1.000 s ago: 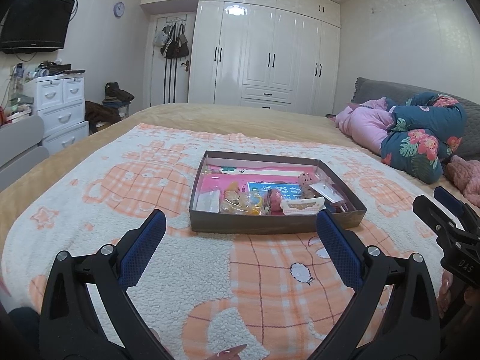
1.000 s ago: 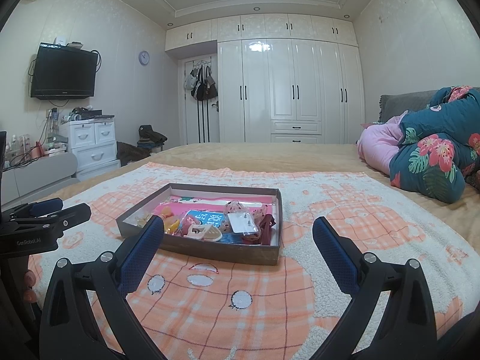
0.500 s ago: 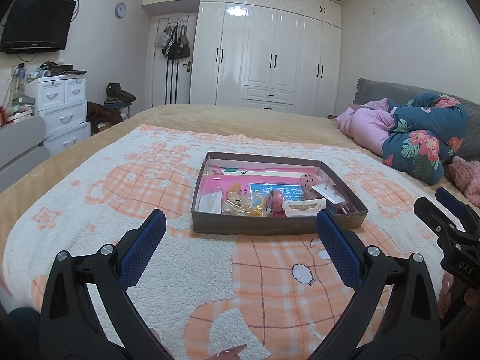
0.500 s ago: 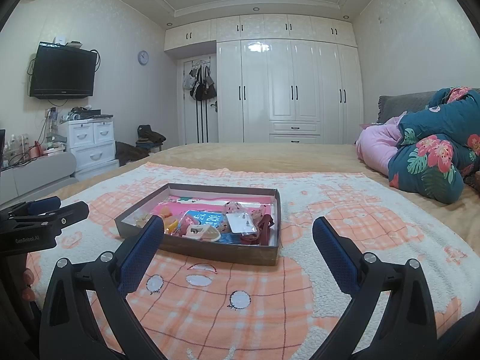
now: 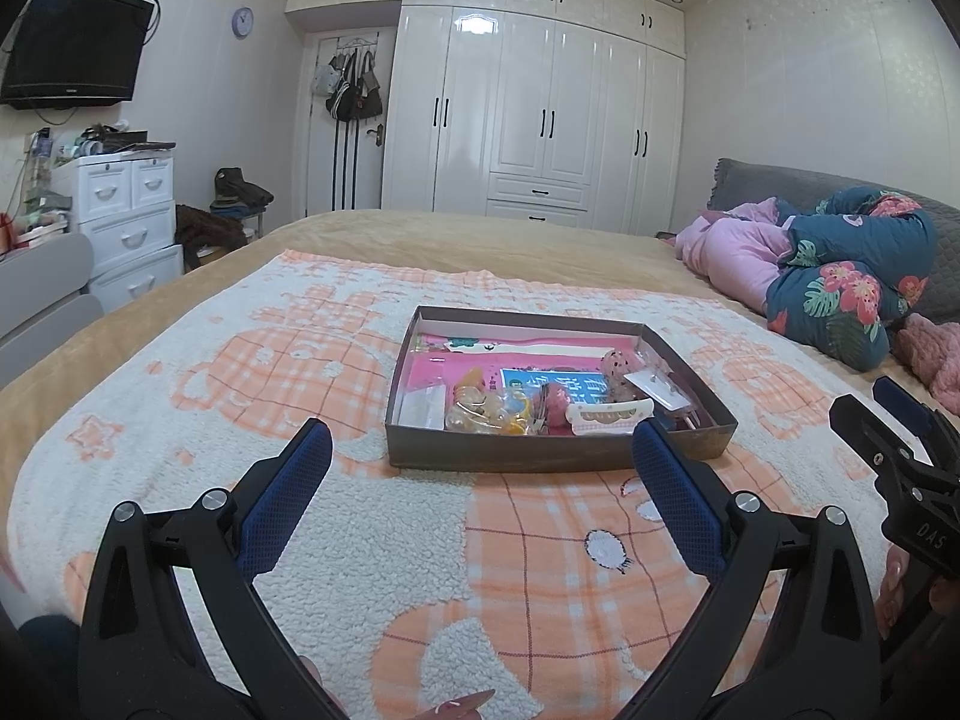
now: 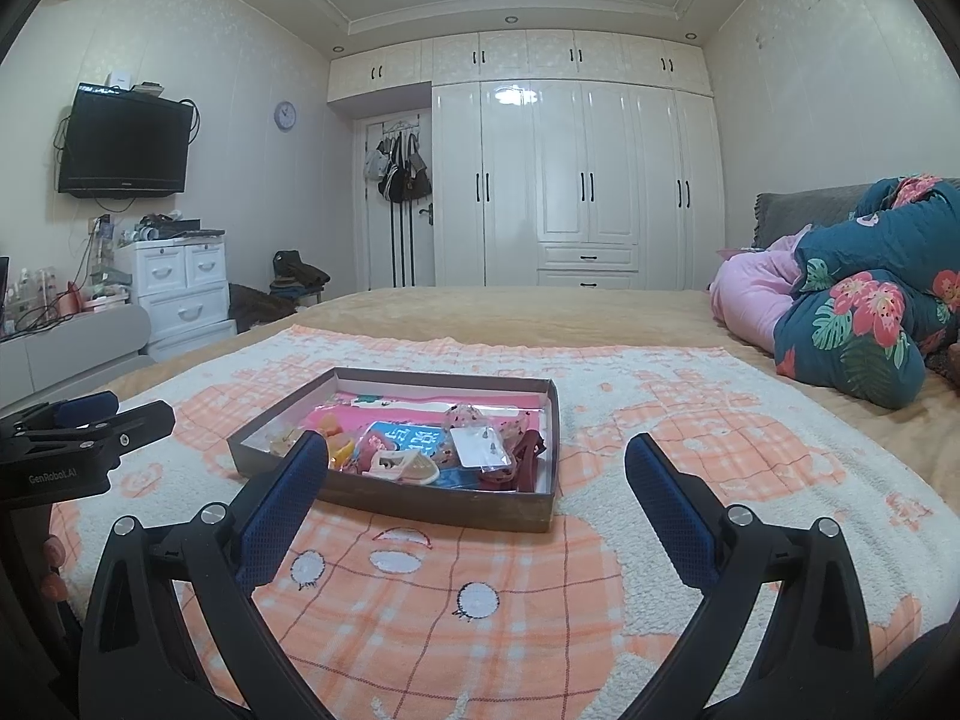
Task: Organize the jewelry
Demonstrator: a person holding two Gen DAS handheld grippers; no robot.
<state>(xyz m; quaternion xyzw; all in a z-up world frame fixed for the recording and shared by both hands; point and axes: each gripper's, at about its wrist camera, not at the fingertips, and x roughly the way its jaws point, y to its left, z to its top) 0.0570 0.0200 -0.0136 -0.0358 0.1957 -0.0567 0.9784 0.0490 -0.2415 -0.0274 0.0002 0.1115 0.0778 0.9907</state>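
A shallow brown cardboard box (image 5: 510, 456) lies on the bed's orange-and-white blanket (image 5: 360, 528); it also shows in the right wrist view (image 6: 432, 504). It holds jumbled jewelry: a bag of yellow beads (image 5: 486, 408), a cream hair clip (image 5: 609, 417), a white earring card (image 6: 483, 447), a dark red clip (image 6: 528, 459) and a blue card (image 5: 552, 384). My left gripper (image 5: 480, 447) is open and empty, just short of the box's near wall. My right gripper (image 6: 477, 462) is open and empty, in front of the box; it also shows at the left wrist view's right edge (image 5: 888, 414).
A folded teal floral quilt (image 5: 852, 276) and a pink quilt (image 5: 738, 258) lie at the bed's right. White wardrobes (image 5: 540, 114) stand behind the bed. A white drawer unit (image 5: 129, 216) and a wall TV (image 5: 72, 48) are at the left.
Both grippers have tilted up a little, so the box sits lower in both views. Both stay open and empty.
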